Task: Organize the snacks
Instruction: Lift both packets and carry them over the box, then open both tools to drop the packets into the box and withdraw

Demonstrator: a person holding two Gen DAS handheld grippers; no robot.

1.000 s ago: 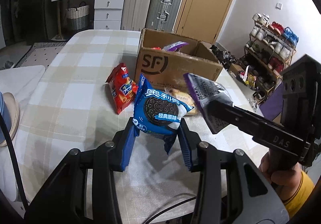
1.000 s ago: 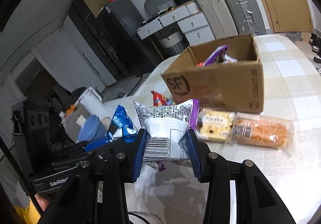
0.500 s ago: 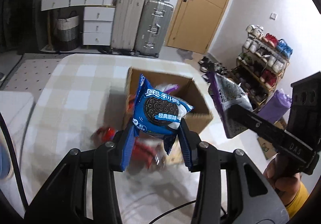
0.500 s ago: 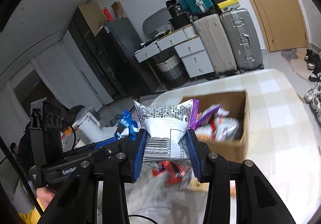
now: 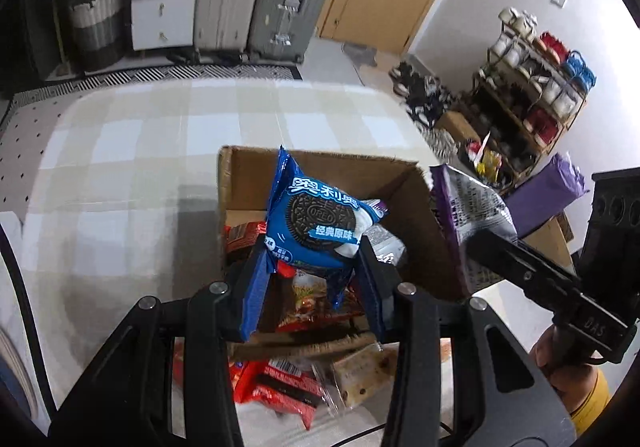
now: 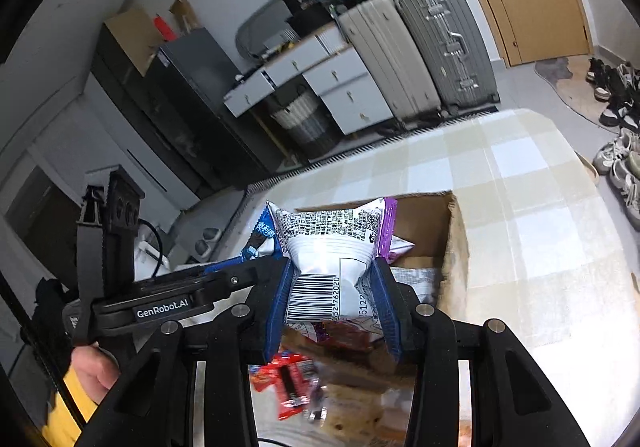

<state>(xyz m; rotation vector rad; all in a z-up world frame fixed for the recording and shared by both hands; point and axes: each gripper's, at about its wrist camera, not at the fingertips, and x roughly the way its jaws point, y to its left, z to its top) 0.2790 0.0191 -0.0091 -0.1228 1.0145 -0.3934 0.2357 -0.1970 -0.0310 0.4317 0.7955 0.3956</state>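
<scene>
Left wrist view: the left gripper (image 5: 312, 267) is clamped on the Oreo pack (image 5: 320, 223), hanging above the cardboard box (image 5: 436, 247). At three o'clock, the right gripper (image 6: 334, 295) pinches the purple-edged packet (image 6: 332, 251); both look light, crinkly, probably crushable.

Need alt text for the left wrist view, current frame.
The left gripper holds a blue Oreo pack above an open cardboard box already holding snack packs. At right, the right gripper holds a purple and silver snack bag by the box's side. More snacks lie on the checked tablecloth in front of the box.
</scene>
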